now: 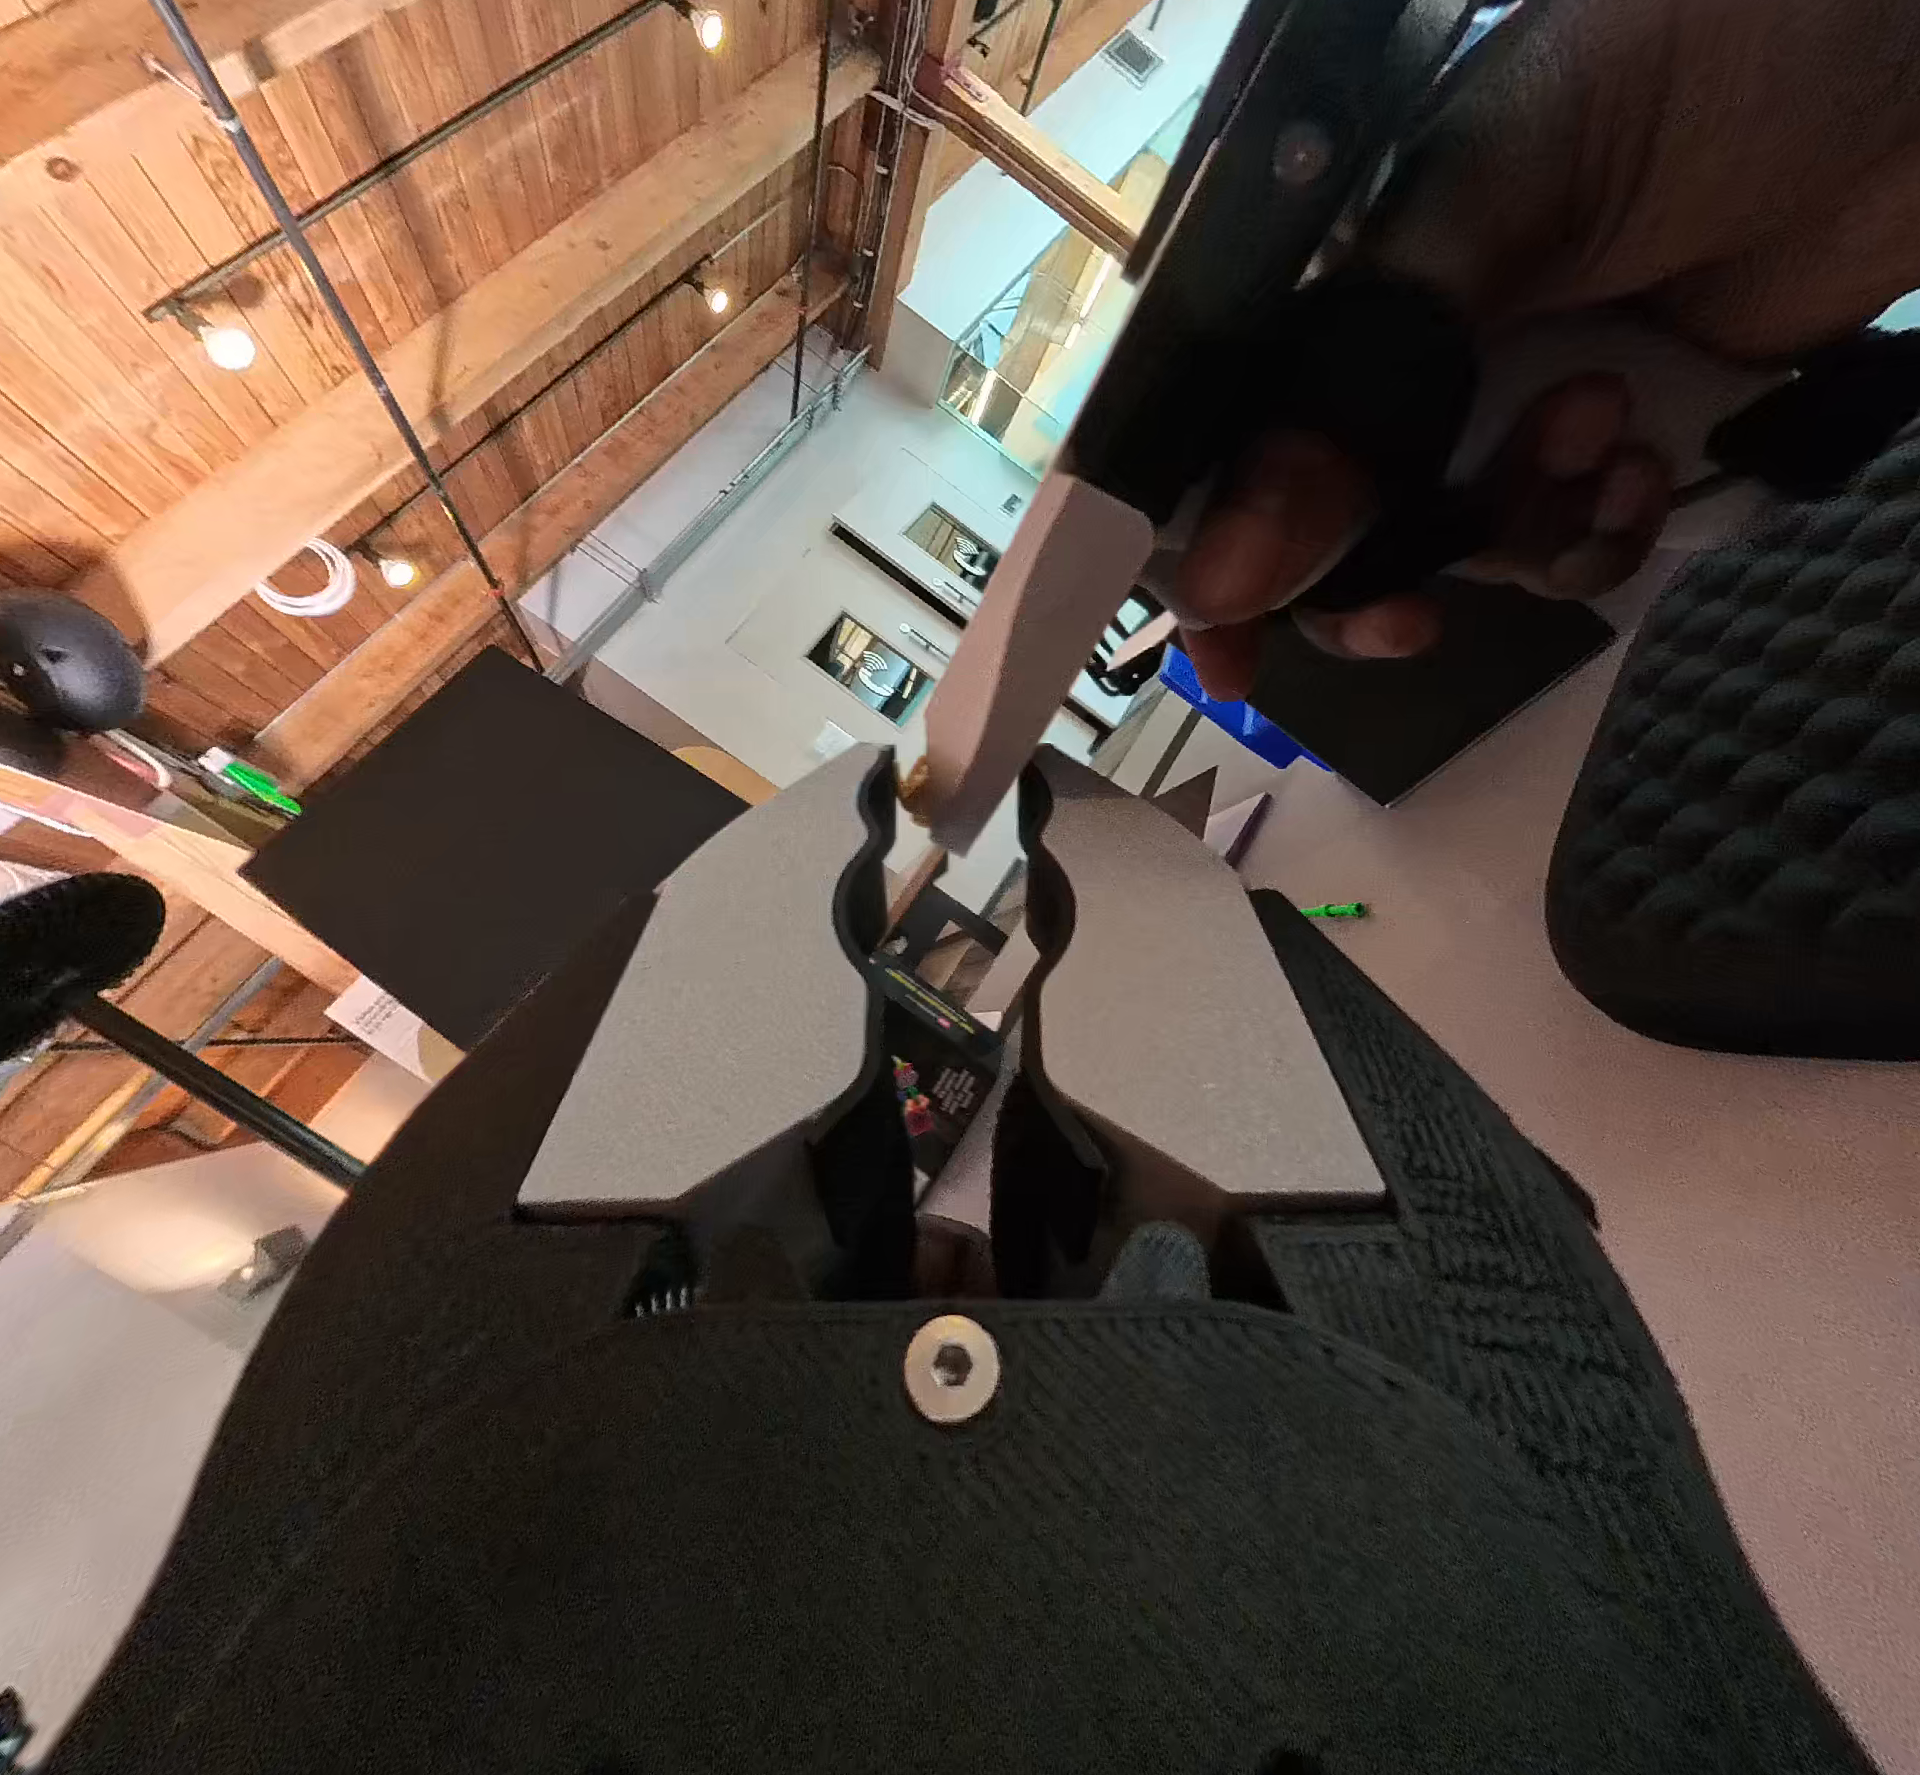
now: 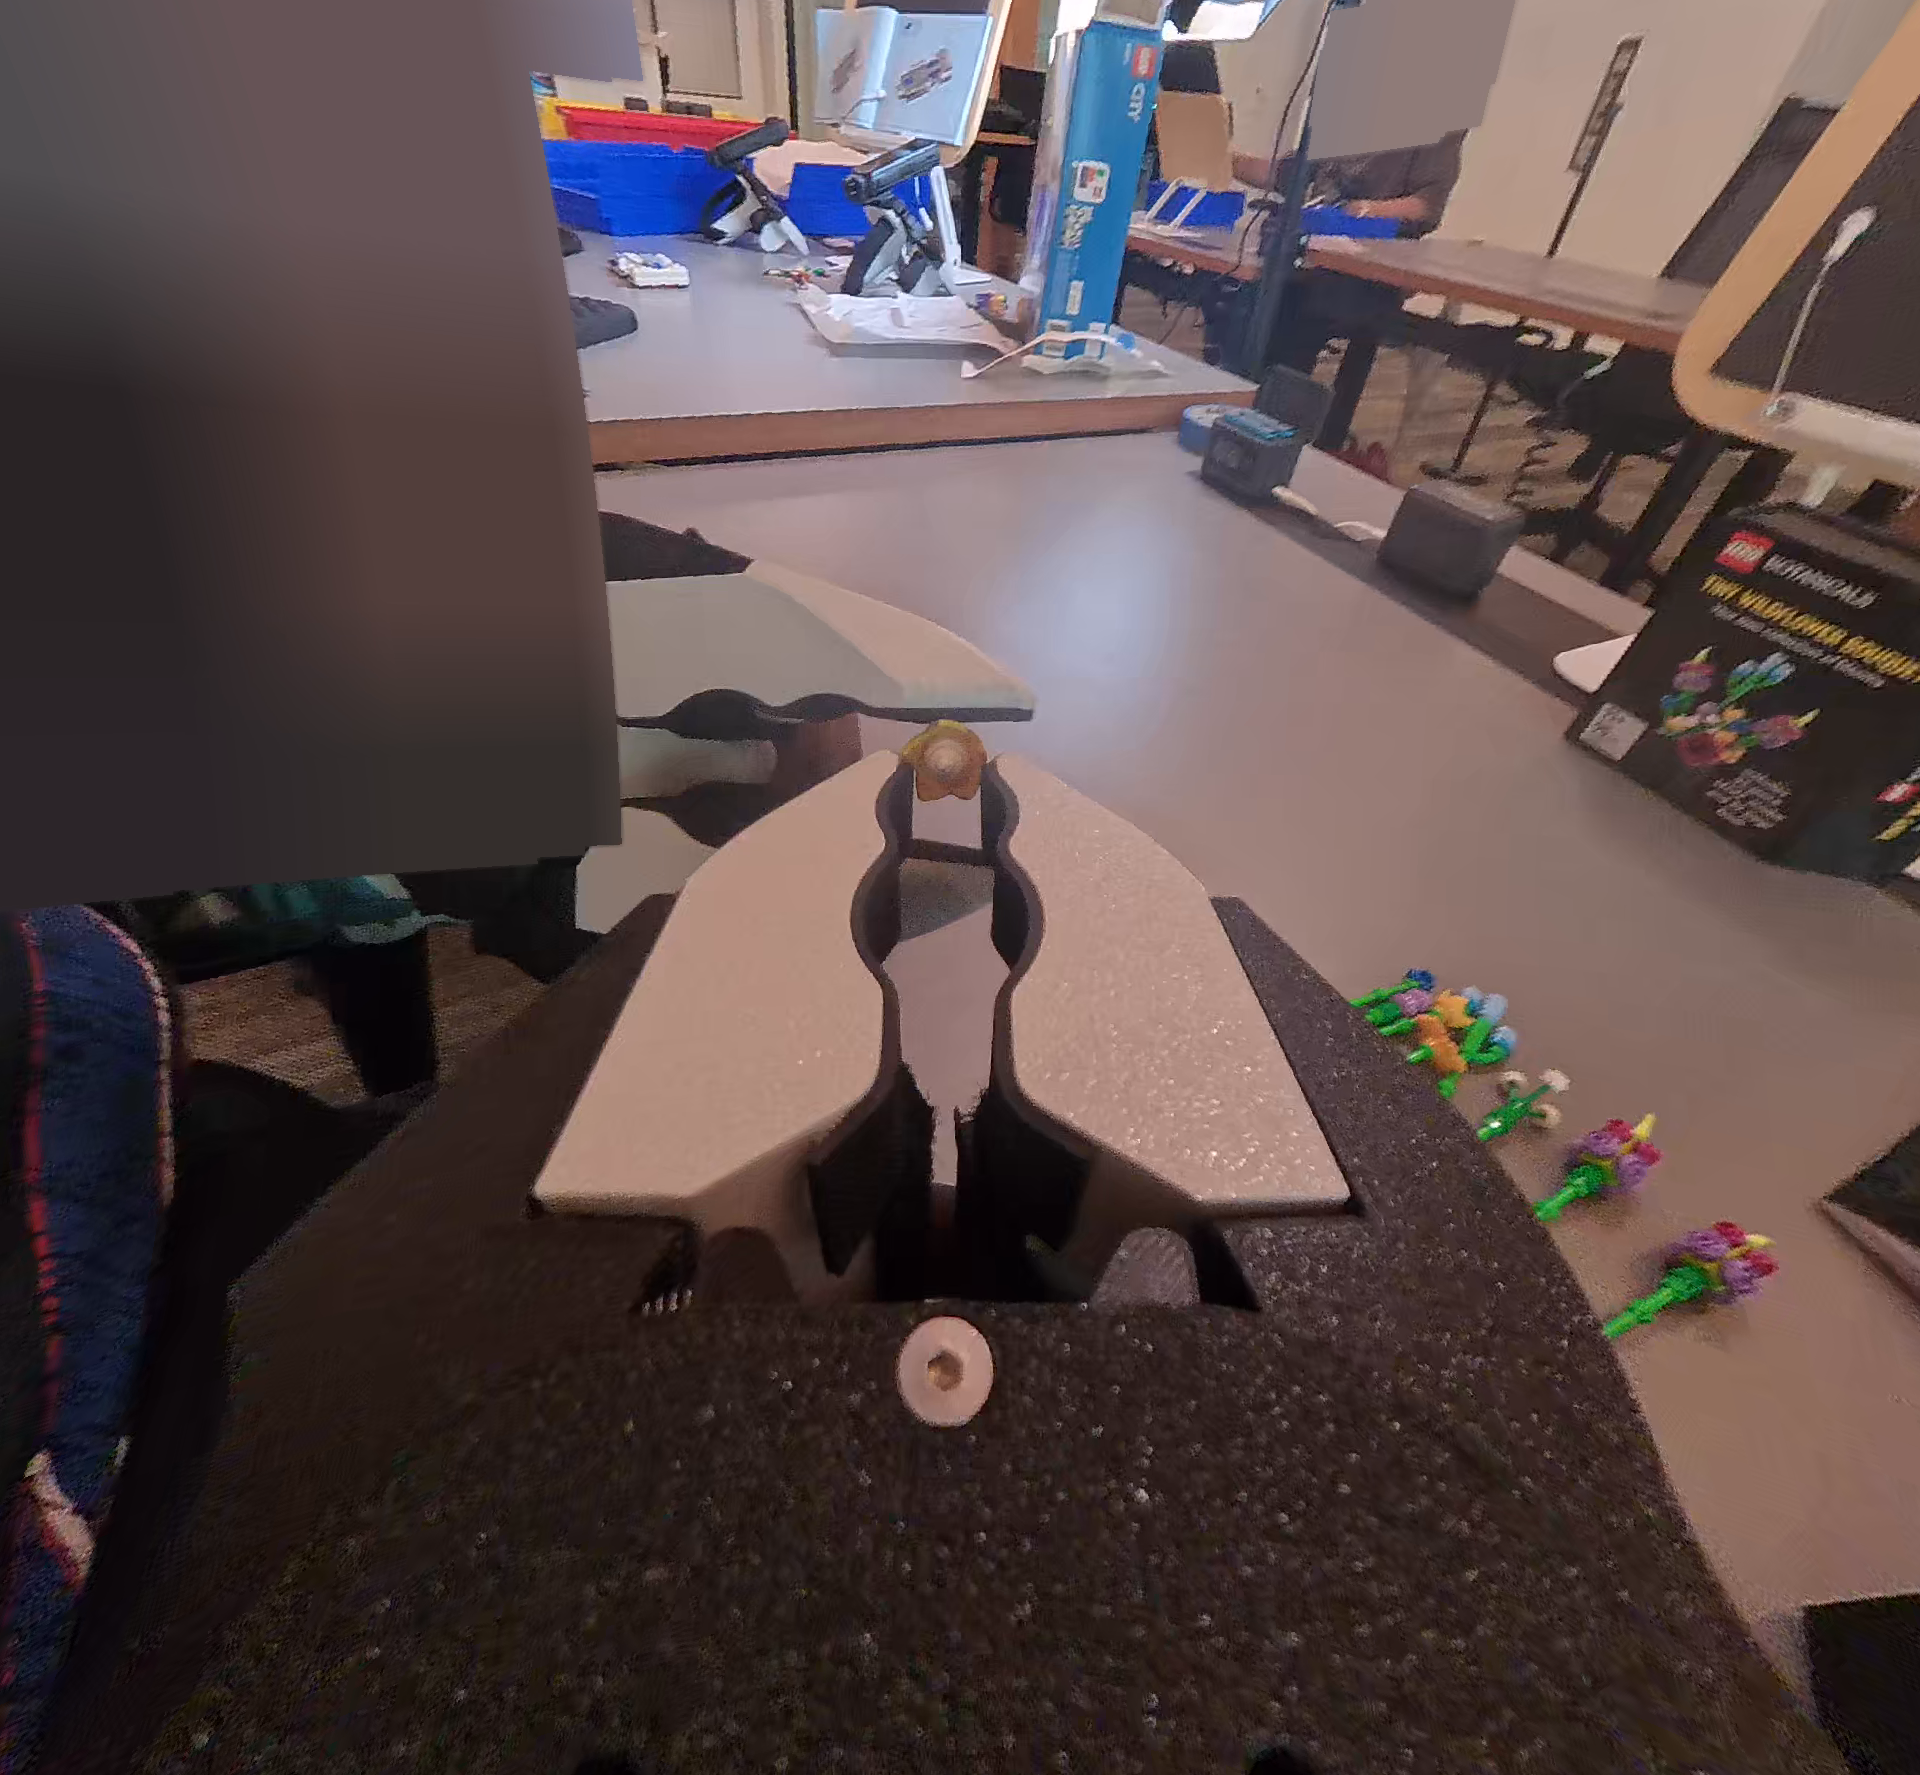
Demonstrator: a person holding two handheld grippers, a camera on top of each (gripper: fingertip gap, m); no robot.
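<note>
Between the tips of my right claw (image 2: 943, 769) sits a tiny yellow flower piece (image 2: 941, 761), pinched at its sides, with my left claw (image 1: 956, 790) meeting it from the side; that one is narrow, its tips astride the other's finger, the piece touching its near tip. I judge the piece light, hard, slick and easily flicked away; best held across its petals. Finished flowers (image 2: 1605, 1166) lie on the bench (image 2: 1143, 582) to the right of my claw.

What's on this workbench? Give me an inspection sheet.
Surface: grey table.
Job's things: yellow piece; toy flowers near the table's edge.
Clutter: black box; blue box on the far table.
Grippers: right gripper jaws shut on yellow piece; left gripper jaws around the right's fingertip, grip unclear.
Cables: white cable on a panel, right.
Surroundings: wooden ceiling, track lights.
</note>
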